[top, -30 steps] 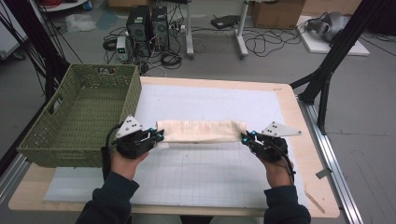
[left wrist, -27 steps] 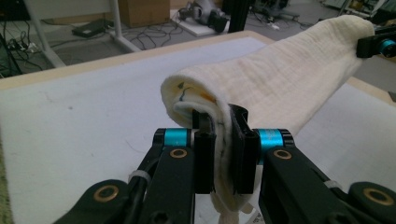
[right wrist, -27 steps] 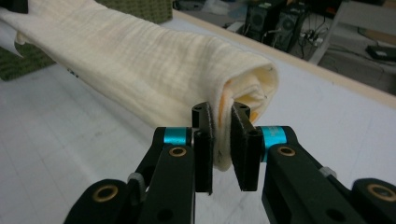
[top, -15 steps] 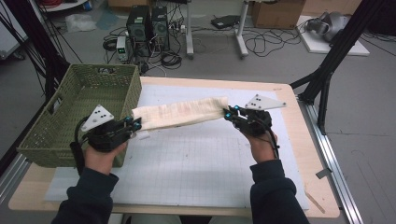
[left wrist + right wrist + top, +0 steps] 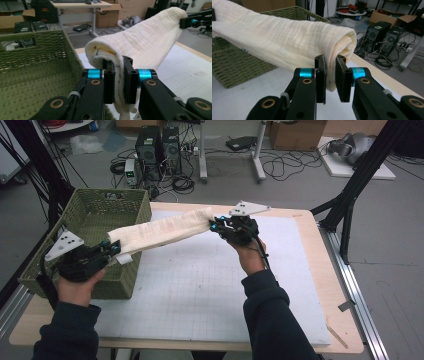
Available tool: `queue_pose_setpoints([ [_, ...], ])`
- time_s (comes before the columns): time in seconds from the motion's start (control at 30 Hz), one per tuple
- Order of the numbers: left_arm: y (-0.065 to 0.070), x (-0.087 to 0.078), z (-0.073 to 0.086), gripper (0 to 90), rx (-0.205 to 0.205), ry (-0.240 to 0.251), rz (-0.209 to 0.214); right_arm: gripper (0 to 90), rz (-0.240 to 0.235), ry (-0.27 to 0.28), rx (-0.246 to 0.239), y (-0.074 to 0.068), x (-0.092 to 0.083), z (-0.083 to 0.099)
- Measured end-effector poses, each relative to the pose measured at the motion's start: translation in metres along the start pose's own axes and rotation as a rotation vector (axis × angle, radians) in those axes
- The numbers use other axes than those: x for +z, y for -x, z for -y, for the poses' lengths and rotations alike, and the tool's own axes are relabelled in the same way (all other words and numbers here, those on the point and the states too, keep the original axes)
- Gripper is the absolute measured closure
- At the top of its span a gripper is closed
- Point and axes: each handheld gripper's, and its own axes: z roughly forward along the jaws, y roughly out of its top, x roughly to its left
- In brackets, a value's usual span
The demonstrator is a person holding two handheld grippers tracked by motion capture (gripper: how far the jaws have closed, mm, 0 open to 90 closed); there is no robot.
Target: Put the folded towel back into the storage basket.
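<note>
Towel (image 5: 160,231), cream, folded into a long roll, is held off the table (image 5: 210,285) and stretched between both grippers. Left gripper (image 5: 111,248) pinches one end, jaws pressed on the cloth, positioned over the near right corner of the green woven basket (image 5: 85,220). Right gripper (image 5: 216,226) pinches the other end, jaws clamped on the folded edge, above the far part of the white mat (image 5: 200,280). Towel slopes upward from the left end to the right. The left end overhangs the basket rim; the remainder spans the mat. A small label hangs below the left grip.
</note>
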Motion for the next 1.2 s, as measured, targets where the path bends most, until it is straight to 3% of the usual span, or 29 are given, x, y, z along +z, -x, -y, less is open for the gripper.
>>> queue_pose_setpoints([
  [0.47,-0.03,-0.035,0.005,81.7,-0.023,0.032,-0.085,80.8,-0.04,-0.023,-0.038,-0.014,0.079,-0.044],
  [0.77,-0.042,-0.052,0.011,81.7,-0.021,0.043,-0.14,80.8,-0.057,-0.037,-0.095,-0.027,0.12,-0.071],
  [1.03,-0.053,-0.069,0.013,81.6,-0.025,0.055,-0.188,80.8,-0.078,-0.047,-0.108,-0.042,0.155,-0.086],
  [1.2,-0.054,-0.07,0.016,81.5,-0.006,0.05,-0.211,80.8,-0.078,-0.056,-0.114,-0.049,0.178,-0.096],
])
